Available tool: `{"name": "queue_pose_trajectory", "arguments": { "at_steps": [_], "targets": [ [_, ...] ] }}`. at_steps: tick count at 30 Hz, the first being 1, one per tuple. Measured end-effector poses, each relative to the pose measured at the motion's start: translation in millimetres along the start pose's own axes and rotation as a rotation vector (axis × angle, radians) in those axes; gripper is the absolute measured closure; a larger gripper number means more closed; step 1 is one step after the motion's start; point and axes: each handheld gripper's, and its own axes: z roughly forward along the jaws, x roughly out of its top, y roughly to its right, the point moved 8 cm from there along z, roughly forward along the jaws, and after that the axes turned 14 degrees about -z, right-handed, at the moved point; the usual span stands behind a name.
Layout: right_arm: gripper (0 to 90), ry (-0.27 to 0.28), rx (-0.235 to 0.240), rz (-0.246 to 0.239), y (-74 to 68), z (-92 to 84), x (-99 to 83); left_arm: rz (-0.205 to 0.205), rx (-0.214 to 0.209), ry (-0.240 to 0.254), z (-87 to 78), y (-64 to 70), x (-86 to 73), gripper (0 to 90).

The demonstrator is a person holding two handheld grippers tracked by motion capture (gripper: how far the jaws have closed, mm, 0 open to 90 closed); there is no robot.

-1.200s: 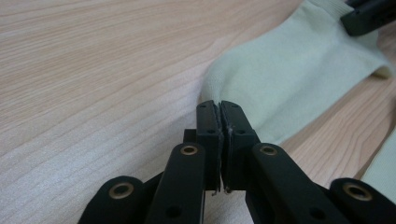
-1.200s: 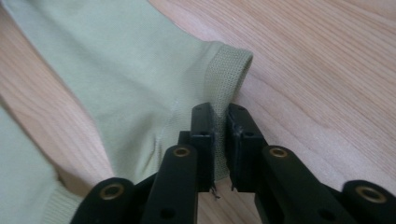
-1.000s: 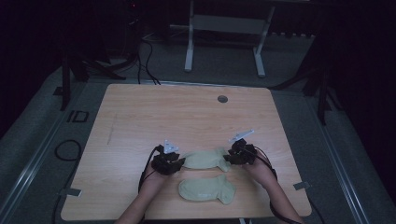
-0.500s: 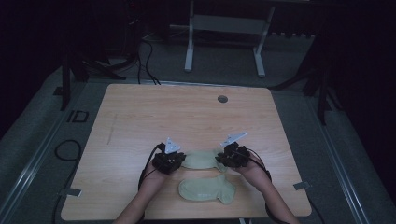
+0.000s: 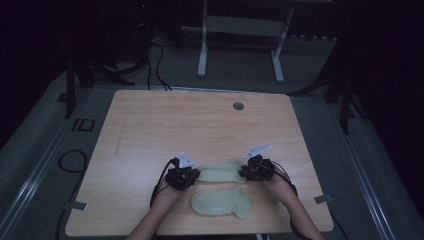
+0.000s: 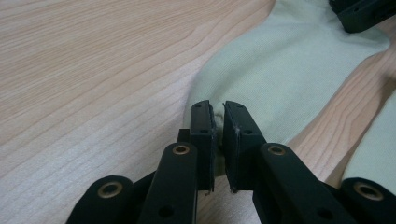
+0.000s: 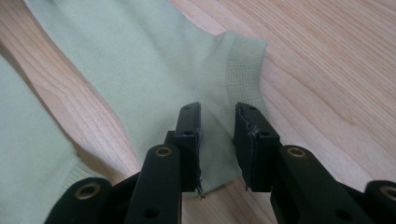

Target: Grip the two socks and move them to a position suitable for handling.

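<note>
Jaws of the left gripper [image 5: 192, 175] pinched together on the left end of the far sock [image 5: 220, 173], a fold of pale green cloth squeezed between them. Jaws of the right gripper [image 5: 245, 172] standing a little apart over the sock's cuffed right end, having just been opening again after closing, cloth lying between them unpinched. Flat on the tabletop [image 5: 165, 125], just beyond a second sock [image 5: 222, 202] lying nearer.

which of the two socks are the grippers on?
The far sock, the one farther from the person. The left hand-held gripper pinches one end, the right hand-held gripper straddles its cuff end. The near sock lies untouched.
</note>
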Motion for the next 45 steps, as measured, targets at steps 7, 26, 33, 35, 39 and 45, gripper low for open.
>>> {"name": "queue_pose_trajectory", "arguments": {
  "at_steps": [7, 26, 33, 35, 39, 45],
  "targets": [
    [68.5, -0.008, 0.003, -0.002, -3.7, -2.2, 4.9, -0.006, -0.045, 0.023, -4.6, 4.7, 5.4, 71.3],
    [58.9, 0.107, 0.019, -0.049, -50.9, -46.2, 7.3, 0.029, -0.074, 0.027, -64.3, 29.4, -19.0, 43.4],
    [59.8, 0.062, 0.039, -0.037, -69.6, -44.1, -18.5, 0.039, -0.088, -0.006, -62.0, 37.2, -35.2, 43.4],
    [59.8, 0.045, 0.036, -0.036, -71.3, -42.3, -26.3, 0.035, -0.081, -0.014, -60.3, 36.2, -38.7, 43.5],
    [59.8, 0.030, 0.035, -0.024, -72.6, -39.3, -36.0, 0.030, -0.078, -0.031, -59.2, 35.0, -43.4, 43.5],
    [60.2, 0.037, 0.030, -0.009, -72.0, -39.2, -39.3, 0.032, -0.080, -0.063, -54.7, 33.9, -51.0, 47.9]
  ]
}}
